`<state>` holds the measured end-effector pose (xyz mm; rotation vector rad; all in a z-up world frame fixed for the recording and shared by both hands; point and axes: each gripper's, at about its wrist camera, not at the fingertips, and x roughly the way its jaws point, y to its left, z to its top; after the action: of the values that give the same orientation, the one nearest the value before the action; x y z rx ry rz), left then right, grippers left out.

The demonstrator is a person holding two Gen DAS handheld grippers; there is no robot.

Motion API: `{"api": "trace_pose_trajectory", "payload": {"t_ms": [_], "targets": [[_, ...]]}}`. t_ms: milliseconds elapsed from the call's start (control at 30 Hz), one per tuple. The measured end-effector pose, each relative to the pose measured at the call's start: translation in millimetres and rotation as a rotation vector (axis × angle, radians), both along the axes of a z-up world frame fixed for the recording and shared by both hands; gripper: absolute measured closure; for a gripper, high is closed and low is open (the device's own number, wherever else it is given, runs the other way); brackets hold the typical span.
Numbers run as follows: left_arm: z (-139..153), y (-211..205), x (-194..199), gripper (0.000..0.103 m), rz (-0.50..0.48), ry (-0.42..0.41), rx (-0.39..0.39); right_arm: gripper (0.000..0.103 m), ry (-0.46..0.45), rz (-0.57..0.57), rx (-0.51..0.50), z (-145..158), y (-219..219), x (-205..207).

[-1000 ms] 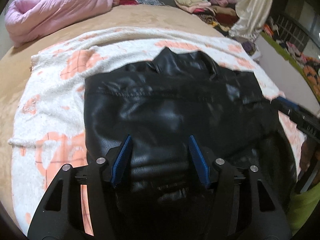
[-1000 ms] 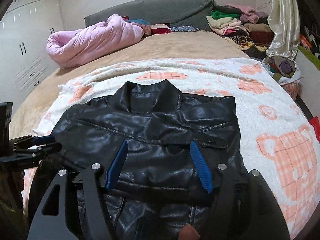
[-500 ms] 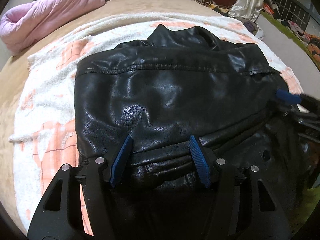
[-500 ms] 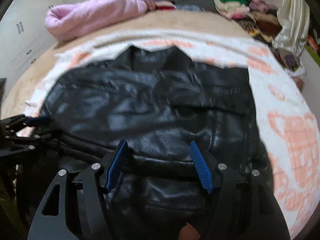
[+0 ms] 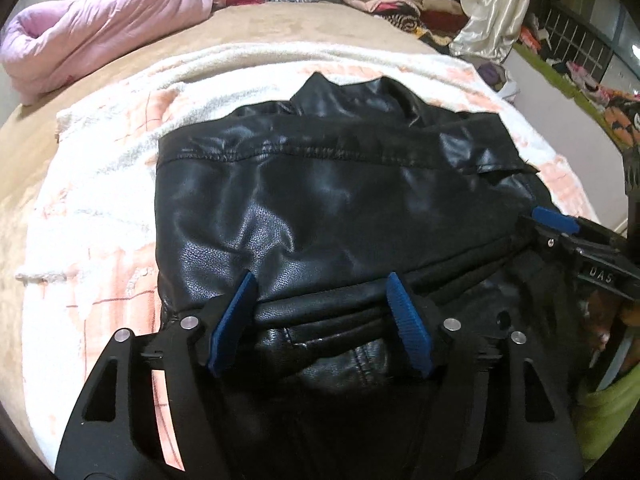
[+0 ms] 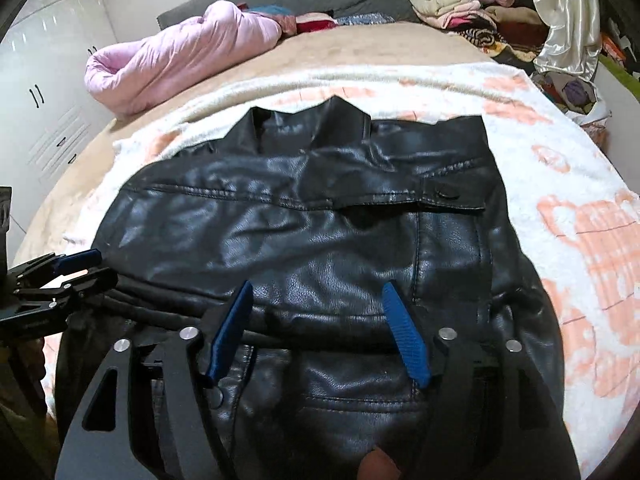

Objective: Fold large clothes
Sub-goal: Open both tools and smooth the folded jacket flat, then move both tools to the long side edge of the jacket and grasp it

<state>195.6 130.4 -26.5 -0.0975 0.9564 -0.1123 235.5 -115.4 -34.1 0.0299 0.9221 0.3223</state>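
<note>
A black leather jacket [image 5: 320, 200] lies on a white and orange blanket [image 5: 100, 200] on the bed, collar at the far side, its sides folded in. It also shows in the right wrist view [image 6: 320, 232]. My left gripper [image 5: 320, 280] is open and empty, its blue pads straddling a ridge of folded leather near the jacket's lower part. My right gripper [image 6: 316, 288] is open and empty over the jacket's lower right. Each gripper shows at the edge of the other's view: the right gripper [image 5: 560, 220] and the left gripper [image 6: 76, 260].
A pink quilt [image 6: 180, 56] lies bundled at the far left of the tan bed [image 6: 380, 44]. Stacked folded clothes [image 6: 452, 4] and a cream satin cloth [image 6: 568, 20] sit at the far right. White wardrobe doors [image 6: 44, 92] stand at left.
Both grippers dipped close over the jacket half a second ago and have since drawn back slightly. The jacket's lower part now lies bunched in a ridge between the fingers. Both stay open.
</note>
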Motion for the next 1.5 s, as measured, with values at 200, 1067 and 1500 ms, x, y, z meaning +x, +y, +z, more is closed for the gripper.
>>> {"api": "trace_pose_trajectory", "payload": {"t_ms": [200,1067,1500], "targets": [[12,5,-8,0.04,0.005,-0.026,-0.017,0.024,-0.033,-0.006,-0.014,14,-1,-7],[66,8,-60,0.009,0.099,-0.148,-0.01,0.005,-0.177,0.009,0.014,76,-17,-57],[60,-18,-105,0.009,0.1,-0.139,0.016,0.005,-0.194,0.007,0.023,83,-48,-97]]}}
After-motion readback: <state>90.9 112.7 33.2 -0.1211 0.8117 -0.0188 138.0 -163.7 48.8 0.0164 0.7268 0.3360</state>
